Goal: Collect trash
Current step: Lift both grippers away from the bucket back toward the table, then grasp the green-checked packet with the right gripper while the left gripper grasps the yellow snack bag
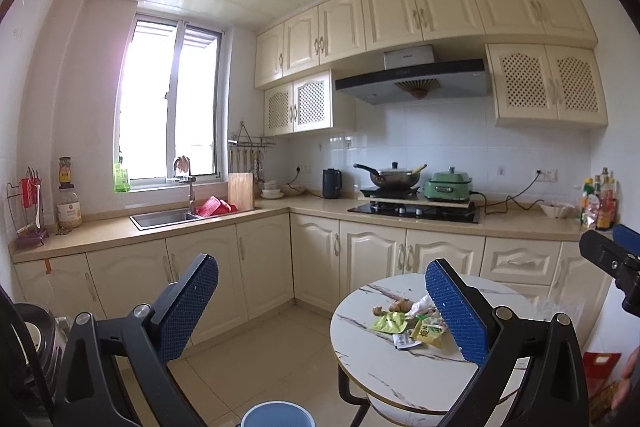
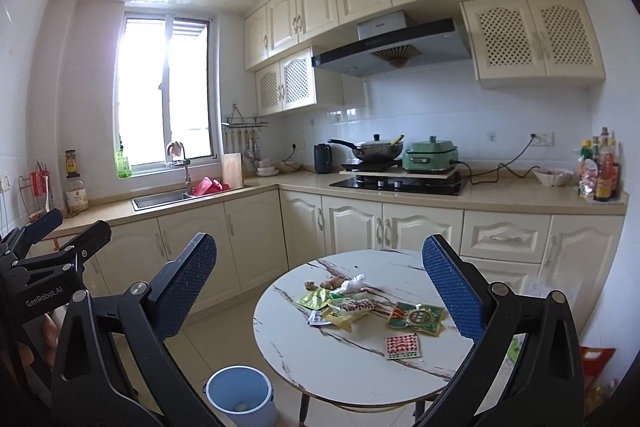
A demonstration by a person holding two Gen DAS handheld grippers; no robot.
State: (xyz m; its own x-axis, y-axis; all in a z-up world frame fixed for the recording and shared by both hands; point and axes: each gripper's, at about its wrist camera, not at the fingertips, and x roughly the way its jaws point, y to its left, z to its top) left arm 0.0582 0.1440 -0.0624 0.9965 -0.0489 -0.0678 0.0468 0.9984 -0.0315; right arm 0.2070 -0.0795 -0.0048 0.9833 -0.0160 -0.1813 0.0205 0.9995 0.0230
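Lower centre of right view: wrappers (image 2: 372,311) piled on round table (image 2: 360,363), bin (image 2: 240,393) lower left. Both grippers (image 1: 320,311) (image 2: 320,291) wide, empty. Suggest nearest wrapper first, pinch flat edge.

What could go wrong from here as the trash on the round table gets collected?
1. The wrappers lie flat and overlapping, so open tongs may slip off or drag several along.
2. The small checkered packet sits near the round table edge and could be knocked off.
3. The blue bin stands low beside the table; drops might miss.
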